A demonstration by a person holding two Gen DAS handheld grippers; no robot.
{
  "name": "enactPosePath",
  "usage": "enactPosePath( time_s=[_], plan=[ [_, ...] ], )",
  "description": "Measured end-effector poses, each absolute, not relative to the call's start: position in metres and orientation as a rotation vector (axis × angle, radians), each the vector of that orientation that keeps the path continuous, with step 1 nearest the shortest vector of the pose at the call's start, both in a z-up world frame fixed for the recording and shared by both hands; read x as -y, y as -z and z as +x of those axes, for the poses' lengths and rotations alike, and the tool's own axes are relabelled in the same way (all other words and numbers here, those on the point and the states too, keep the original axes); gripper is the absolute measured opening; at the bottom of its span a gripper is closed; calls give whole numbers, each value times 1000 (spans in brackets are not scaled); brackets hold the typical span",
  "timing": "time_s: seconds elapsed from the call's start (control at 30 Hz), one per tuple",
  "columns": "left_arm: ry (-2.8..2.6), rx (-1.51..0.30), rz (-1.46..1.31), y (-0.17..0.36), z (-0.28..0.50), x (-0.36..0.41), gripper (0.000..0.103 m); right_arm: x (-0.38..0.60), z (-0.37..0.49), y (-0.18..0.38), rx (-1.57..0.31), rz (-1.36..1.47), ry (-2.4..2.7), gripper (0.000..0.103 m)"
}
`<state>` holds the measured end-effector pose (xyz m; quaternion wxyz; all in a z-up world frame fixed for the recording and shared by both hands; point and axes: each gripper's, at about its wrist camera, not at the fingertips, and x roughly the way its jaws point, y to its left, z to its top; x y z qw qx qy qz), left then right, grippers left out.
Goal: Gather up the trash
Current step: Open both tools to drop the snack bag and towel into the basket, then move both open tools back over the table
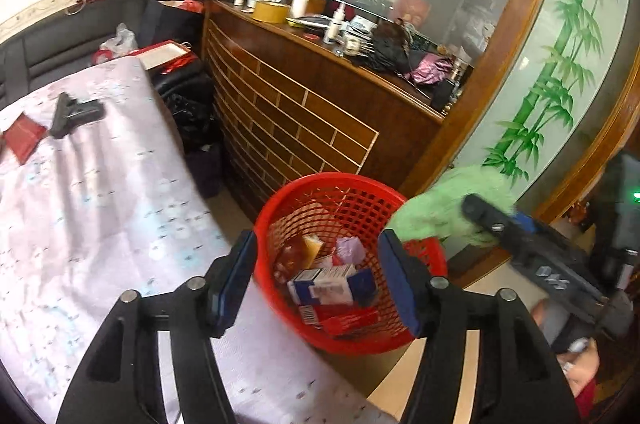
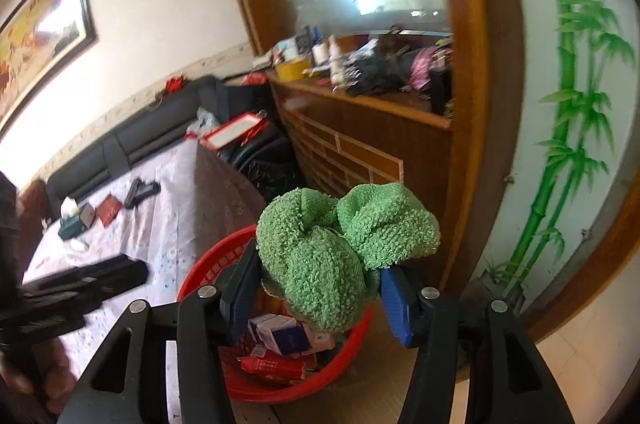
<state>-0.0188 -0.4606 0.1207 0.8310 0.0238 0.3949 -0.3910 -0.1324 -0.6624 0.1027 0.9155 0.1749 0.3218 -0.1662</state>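
The right gripper's (image 2: 316,288) jaws stood fairly wide around a bunched green towel (image 2: 344,248); whether the pads gripped it could not be told. The towel bulged above and ahead of the jaws, over the red basket (image 2: 200,276) already holding boxes (image 2: 280,336). Being bulky, it could catch on the rim or slip outside onto the floor. The left gripper's (image 1: 318,284) jaws stood open and empty above the basket, beside the worktop (image 1: 100,184).
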Motion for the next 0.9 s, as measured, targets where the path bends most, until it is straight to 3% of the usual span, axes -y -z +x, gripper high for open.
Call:
enactPosePath(
  time_s=[0.03, 0.07, 0.47, 0.9],
  plan=[
    [824, -838, 44, -122, -19, 454, 62, 660, -126, -98, -679, 345, 331, 85],
    [819, -839, 43, -123, -19, 449, 62, 659, -121, -94, -699, 329, 335, 86],
    [724, -819, 14, -125, -33, 354, 63, 614, -150, -128, -620, 321, 296, 86],
    [449, -803, -71, -122, -21, 190, 63, 462, -122, -144, -644, 266, -11, 86]
  ],
)
